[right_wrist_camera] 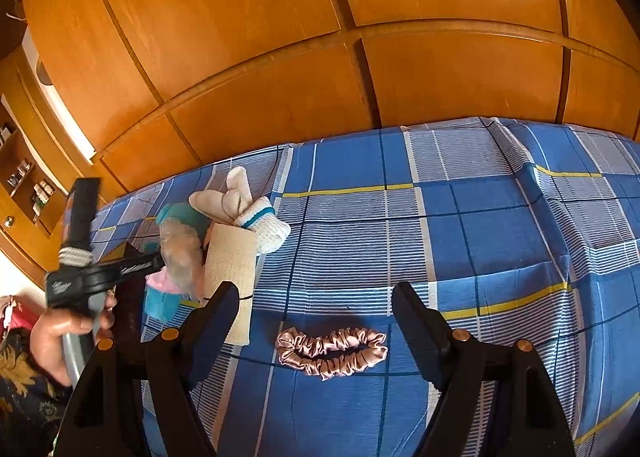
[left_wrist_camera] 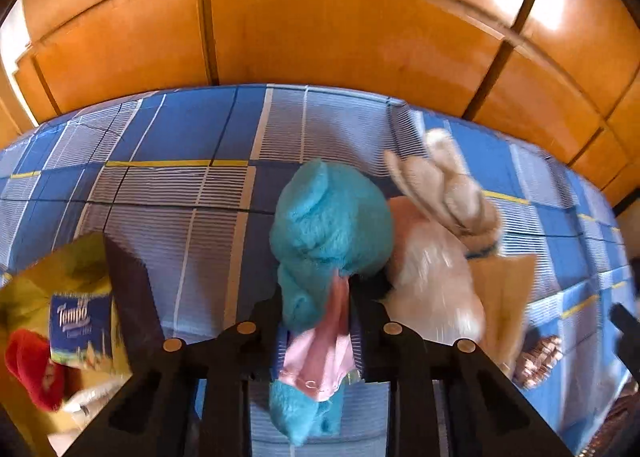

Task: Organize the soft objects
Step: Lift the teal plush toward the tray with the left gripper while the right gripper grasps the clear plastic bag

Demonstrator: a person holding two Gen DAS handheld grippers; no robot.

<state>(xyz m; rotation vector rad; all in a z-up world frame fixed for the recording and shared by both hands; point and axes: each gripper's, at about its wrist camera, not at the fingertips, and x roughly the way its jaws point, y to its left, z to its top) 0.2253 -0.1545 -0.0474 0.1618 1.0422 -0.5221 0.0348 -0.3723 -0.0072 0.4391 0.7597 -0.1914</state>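
Observation:
My left gripper (left_wrist_camera: 318, 309) is shut on a fluffy teal and pink cloth (left_wrist_camera: 328, 225) and holds it above the blue checked bedspread (left_wrist_camera: 180, 185). Next to it on the right lie beige and white socks (left_wrist_camera: 436, 193) and a beige rolled bandage (left_wrist_camera: 504, 289). In the right wrist view my right gripper (right_wrist_camera: 316, 297) is open and empty, just above a pink satin scrunchie (right_wrist_camera: 332, 349) on the bedspread (right_wrist_camera: 460, 217). The left gripper (right_wrist_camera: 136, 265) with the teal cloth (right_wrist_camera: 176, 217) shows at the left, beside the socks (right_wrist_camera: 240, 201) and the bandage (right_wrist_camera: 232, 269).
A box at the left (left_wrist_camera: 80, 297) holds a Tempo tissue pack (left_wrist_camera: 76, 321) and a red soft item (left_wrist_camera: 34, 369). Orange wooden wardrobe doors (right_wrist_camera: 320, 57) stand behind the bed. Shelves (right_wrist_camera: 24, 173) are at the far left.

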